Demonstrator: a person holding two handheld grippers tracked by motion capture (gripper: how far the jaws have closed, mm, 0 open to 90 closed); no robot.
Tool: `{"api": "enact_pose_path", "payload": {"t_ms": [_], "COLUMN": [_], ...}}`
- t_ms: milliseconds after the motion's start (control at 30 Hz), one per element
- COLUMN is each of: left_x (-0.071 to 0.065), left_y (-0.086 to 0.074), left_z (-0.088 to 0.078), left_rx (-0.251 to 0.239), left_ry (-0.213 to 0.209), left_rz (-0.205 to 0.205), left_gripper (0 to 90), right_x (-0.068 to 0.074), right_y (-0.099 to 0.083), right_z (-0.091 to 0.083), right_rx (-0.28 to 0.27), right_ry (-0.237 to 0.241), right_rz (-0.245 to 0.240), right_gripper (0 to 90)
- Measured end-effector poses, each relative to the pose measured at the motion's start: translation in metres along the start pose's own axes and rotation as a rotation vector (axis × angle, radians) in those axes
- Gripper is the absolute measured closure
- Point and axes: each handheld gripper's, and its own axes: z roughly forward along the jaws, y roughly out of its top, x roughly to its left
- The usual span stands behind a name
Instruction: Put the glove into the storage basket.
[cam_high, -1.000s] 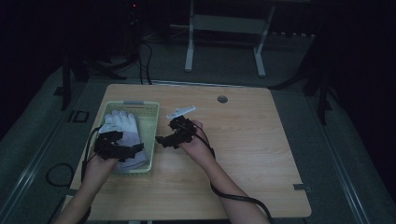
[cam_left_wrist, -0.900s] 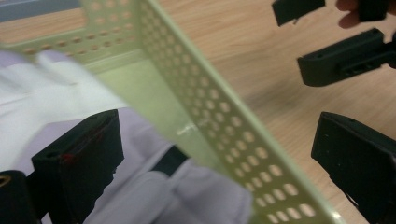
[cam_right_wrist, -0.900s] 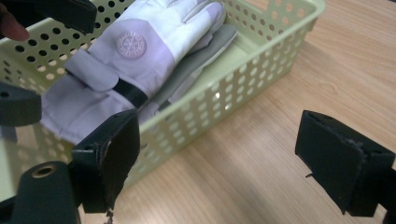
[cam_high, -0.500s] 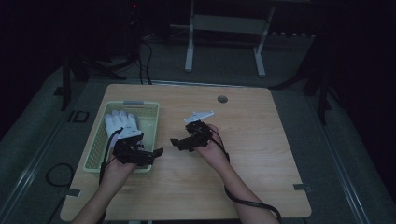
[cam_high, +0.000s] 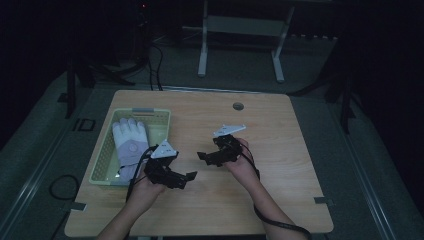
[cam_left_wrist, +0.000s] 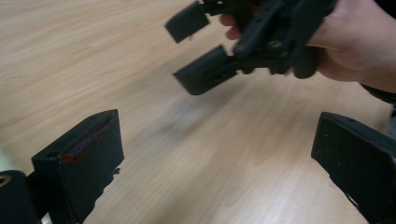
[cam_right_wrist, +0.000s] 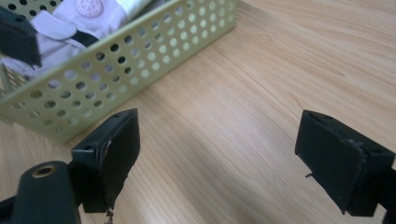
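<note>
— What are your grippers doing?
— My left gripper (cam_high: 189, 176) and right gripper (cam_high: 204, 156) are both spread wide, empty, facing each other over the bare surface (cam_high: 280, 130).
— And the glove (cam_high: 129, 142)?
— Flat in the basket (cam_high: 161, 119) I judge it belongs in, fingers pointing away from me.

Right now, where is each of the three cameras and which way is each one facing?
High view: above the person's side, looking forward and down on the table; both forearms, left claw, right claw.
Left gripper view: on the left claw, open, facing the right claw and its hand.
Right gripper view: on the right claw, open, facing the basket holding the white glove.
Shared: basket and glove, high view too.
</note>
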Motion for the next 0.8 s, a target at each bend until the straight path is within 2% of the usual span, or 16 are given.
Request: {"api": "enact_pose_path", "payload": {"t_ms": [167,333,800], "left_x": [-0.015,-0.025,-0.044], "left_y": [0.001,0.0,-0.014], "left_z": [0.013,0.026,0.057], "left_rx": [0.028,0.036,0.07], "left_ry": [-0.026,-0.071,-0.116], "left_rz": [0.038,0.041,0.081], "left_gripper": [2.4,2.4,2.4], "right_x": [-0.006,-0.012,-0.02], "right_y": [-0.01,-0.02,-0.057], "right_z": [-0.009,-0.016,-0.025], "right_rx": [0.001,-0.002,0.026], "right_ry": [-0.015,-0.026,-0.043], "right_rz": [-0.003,-0.009,0.014], "right_gripper": [14.0,14.0,14.0]}}
